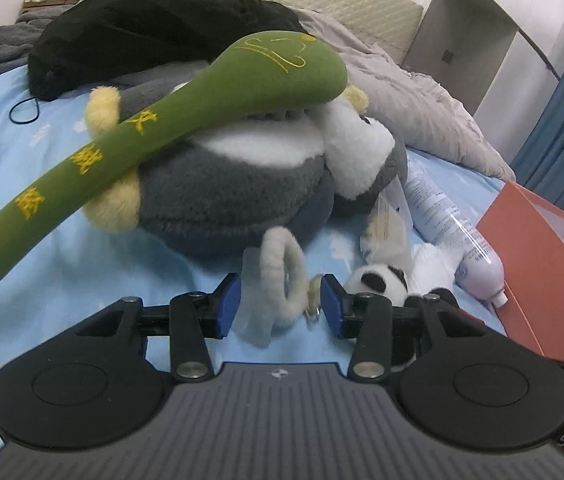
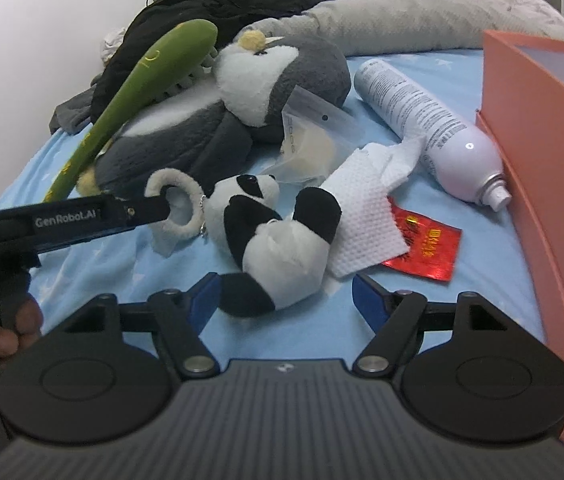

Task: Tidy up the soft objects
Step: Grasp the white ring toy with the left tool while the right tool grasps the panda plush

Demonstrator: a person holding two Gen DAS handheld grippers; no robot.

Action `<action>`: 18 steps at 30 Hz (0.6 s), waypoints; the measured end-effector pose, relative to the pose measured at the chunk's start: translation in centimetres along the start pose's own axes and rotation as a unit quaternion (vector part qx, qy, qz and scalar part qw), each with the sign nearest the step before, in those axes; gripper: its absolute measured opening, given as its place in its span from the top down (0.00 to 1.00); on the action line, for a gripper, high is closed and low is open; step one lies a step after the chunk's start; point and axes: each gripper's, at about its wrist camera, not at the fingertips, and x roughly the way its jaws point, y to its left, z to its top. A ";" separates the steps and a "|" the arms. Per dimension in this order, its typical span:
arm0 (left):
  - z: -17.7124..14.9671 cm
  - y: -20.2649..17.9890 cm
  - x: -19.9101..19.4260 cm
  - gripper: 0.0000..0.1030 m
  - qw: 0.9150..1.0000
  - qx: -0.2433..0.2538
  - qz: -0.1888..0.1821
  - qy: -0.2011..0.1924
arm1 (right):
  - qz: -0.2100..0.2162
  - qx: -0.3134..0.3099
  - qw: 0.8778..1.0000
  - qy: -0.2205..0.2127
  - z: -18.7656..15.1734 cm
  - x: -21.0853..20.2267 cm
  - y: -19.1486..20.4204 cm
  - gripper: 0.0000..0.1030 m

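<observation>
A small cream fuzzy ring keychain [image 1: 282, 280] lies on the blue bed sheet between the open fingers of my left gripper [image 1: 280, 304]; in the right wrist view the left gripper [image 2: 150, 210] reaches the ring [image 2: 178, 208] from the left. A small panda plush [image 2: 274, 240] lies just in front of my open, empty right gripper [image 2: 284, 304]; it also shows in the left wrist view [image 1: 378, 280]. A big grey penguin plush [image 1: 238, 184] [image 2: 242, 96] lies behind, with a long green plush stick [image 1: 130, 136] [image 2: 138, 88] leaning across it.
An orange box [image 2: 542, 168] [image 1: 542, 264] stands open at the right. A white spray can [image 2: 434, 132], a paper towel [image 2: 366, 208], a red packet [image 2: 426, 248] and a clear bag [image 2: 314, 140] lie on the sheet [image 2: 482, 280]. Black clothes [image 1: 142, 28] and a grey duvet [image 1: 402, 92] lie behind.
</observation>
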 end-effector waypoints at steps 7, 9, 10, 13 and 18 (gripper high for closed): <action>0.5 0.0 1.7 0.85 1.000 0.000 0.000 -0.002 | 0.014 0.021 1.000 0.013 0.6 2.2 -0.1 0.28; 0.6 -0.1 1.6 0.88 1.000 0.001 -0.002 -0.005 | 0.011 0.027 0.999 0.013 0.6 2.6 -0.1 0.28; 0.6 -0.2 1.5 0.89 1.000 0.002 -0.002 -0.008 | 0.011 0.031 0.999 0.011 0.6 2.8 -0.1 0.28; 0.5 -0.6 0.6 0.90 1.000 0.012 0.000 -0.014 | 0.016 0.031 0.999 0.004 0.6 2.8 0.1 0.36; 0.4 -1.5 -0.8 0.90 1.000 0.025 -0.001 -0.015 | 0.005 0.037 0.999 0.004 0.7 2.1 0.3 0.43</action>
